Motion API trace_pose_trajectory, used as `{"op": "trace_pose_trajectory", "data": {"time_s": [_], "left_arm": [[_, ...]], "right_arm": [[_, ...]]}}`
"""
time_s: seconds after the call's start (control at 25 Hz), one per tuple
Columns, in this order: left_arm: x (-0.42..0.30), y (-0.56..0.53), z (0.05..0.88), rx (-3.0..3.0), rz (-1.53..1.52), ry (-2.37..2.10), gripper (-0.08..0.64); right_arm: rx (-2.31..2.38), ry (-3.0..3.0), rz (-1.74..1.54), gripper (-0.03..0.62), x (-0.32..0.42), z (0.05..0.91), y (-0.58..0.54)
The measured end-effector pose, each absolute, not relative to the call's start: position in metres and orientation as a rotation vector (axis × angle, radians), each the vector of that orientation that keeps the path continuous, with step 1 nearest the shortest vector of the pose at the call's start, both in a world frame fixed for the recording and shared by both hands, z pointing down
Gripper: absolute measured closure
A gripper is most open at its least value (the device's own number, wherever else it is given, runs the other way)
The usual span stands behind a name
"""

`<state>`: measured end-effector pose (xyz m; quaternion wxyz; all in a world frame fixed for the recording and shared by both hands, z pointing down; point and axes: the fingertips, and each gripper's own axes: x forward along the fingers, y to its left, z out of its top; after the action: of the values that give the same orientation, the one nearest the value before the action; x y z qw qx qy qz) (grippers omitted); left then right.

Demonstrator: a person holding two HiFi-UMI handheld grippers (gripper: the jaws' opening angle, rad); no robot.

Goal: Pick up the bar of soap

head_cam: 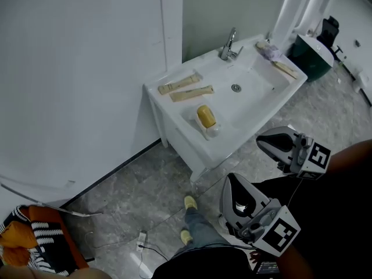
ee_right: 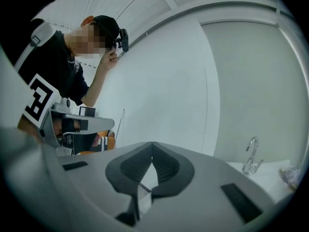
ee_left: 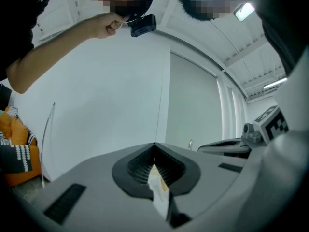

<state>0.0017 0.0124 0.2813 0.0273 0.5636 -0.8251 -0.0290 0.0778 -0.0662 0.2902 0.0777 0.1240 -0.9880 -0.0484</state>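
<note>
The yellow bar of soap (head_cam: pixel 206 116) lies in a white dish (head_cam: pixel 214 130) on the front left of the white sink (head_cam: pixel 261 100), seen in the head view. Both grippers hang well short of the sink, above the floor. My left gripper (head_cam: pixel 231 183) is the nearer one, shut, with nothing held; in its own view the jaw tips (ee_left: pixel 154 147) meet. My right gripper (head_cam: pixel 263 140) sits just off the sink's front corner, its tips (ee_right: pixel 152 144) also together and empty. The faucet (ee_right: pixel 251 162) shows beyond it.
A faucet (head_cam: pixel 229 45) stands at the back of the sink. Two tan flat packets (head_cam: pixel 192 93) lie on its left ledge, and a purple cloth (head_cam: pixel 269 52) on the right. A dark green bin (head_cam: pixel 311 54) stands beyond. Orange and striped fabric (head_cam: pixel 29 243) lies on the floor at left.
</note>
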Motion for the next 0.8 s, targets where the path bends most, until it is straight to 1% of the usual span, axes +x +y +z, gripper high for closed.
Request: {"op": "trace_pose_trajectory", "data": {"time_s": [0.36, 0.52, 0.8], "left_arm": [[-0.001, -0.01, 0.284, 1.753, -0.038, -2.535, 0.551], [0.002, -0.022, 0.279, 1.75, -0.047, -2.552, 0.551], [0.012, -0.041, 0.279, 1.735, -0.025, -2.569, 0.551]], "right_arm": [[0.396, -2.984, -0.11, 0.588, 0.072, 0.286, -0.093], [0.382, -2.986, -0.142, 0.588, 0.077, 0.287, -0.101], [0.368, -3.022, -0.105, 0.588, 0.088, 0.281, -0.127]]}}
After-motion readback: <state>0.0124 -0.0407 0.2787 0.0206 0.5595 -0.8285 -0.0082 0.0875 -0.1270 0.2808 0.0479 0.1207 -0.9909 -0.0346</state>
